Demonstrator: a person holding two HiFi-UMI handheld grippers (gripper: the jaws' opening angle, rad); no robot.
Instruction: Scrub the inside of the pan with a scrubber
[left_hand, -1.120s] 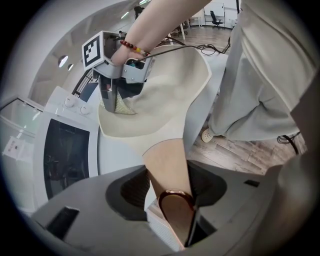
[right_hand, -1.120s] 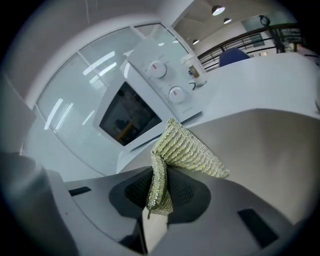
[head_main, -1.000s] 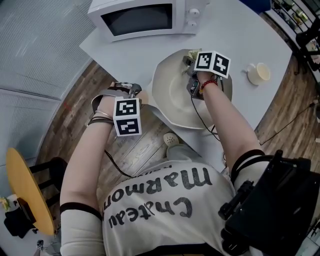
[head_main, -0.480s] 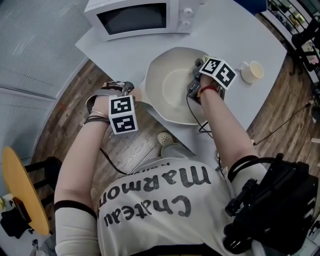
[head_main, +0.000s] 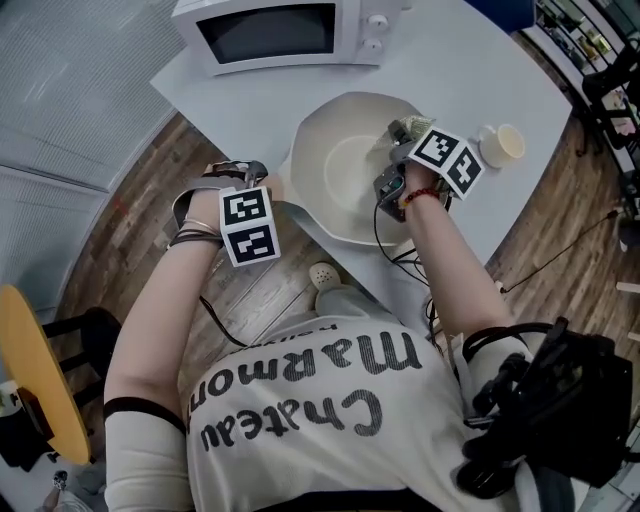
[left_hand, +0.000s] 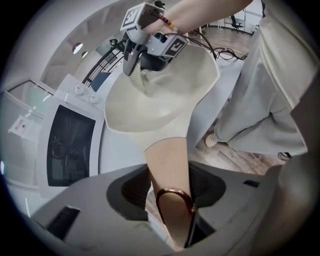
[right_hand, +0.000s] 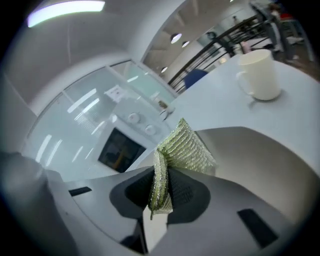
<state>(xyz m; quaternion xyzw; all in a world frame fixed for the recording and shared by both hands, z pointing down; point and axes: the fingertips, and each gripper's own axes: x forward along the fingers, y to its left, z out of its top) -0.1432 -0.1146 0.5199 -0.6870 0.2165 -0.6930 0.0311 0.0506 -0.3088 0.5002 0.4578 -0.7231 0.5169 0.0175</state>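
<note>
— What do your left jaws hold?
— Your left gripper (left_hand: 170, 197) clamps the pan handle (left_hand: 167, 162), tan with a copper loop.
— And beyond it?
— The cream pan (left_hand: 165, 102) sits at the table (left_hand: 122, 150) edge. Your right gripper (left_hand: 134, 67) holds a green scrubber (left_hand: 140, 80) inside it.

Cream pan (head_main: 335, 175) upright; folded green scrubber (right_hand: 185, 147) inside it.

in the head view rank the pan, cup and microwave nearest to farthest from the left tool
1. pan: handle gripped in the left tool, bowl to its right
2. microwave: ahead of the tool, toward the view's top
3. cup: far right, beyond the pan
</note>
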